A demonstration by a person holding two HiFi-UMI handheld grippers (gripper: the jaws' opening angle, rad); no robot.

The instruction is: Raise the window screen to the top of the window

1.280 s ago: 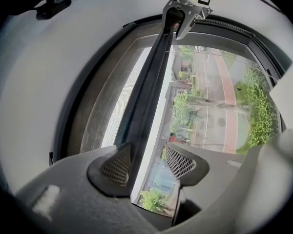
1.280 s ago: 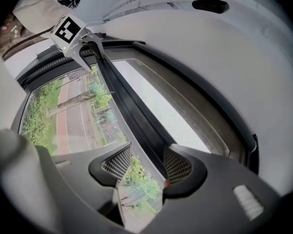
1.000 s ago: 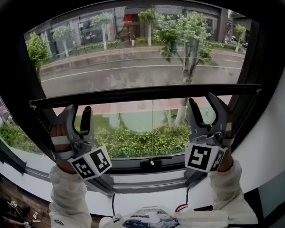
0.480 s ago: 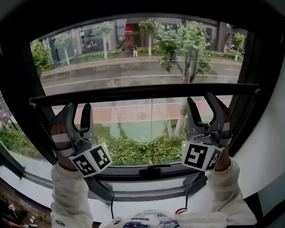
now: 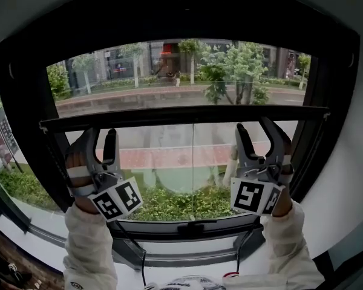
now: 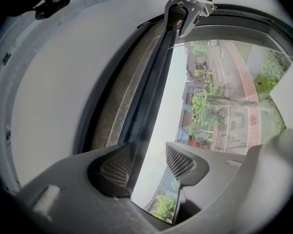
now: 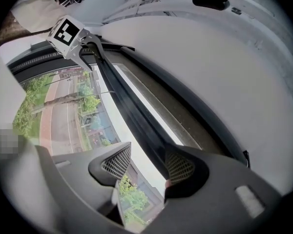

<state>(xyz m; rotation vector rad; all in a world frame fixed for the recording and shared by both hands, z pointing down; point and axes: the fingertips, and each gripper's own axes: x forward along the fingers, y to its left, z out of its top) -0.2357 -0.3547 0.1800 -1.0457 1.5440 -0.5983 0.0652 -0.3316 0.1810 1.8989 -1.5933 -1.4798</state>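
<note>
White sleeves (image 5: 88, 249) reach up from the bottom edge, each hand holding a grey 2-jaw gripper. The left gripper (image 5: 100, 135) has its jaws standing wide apart. The black horizontal bar of the window screen (image 5: 187, 115) runs between them, close against 1 pad and clear of the other. The right gripper (image 5: 257, 128) is likewise open astride the same bar, nearer its right end. The bar crosses the black-framed window (image 5: 30, 101) about halfway up. Beyond the glass lie a grey road (image 5: 139, 98) and green trees (image 5: 242, 59).
</note>
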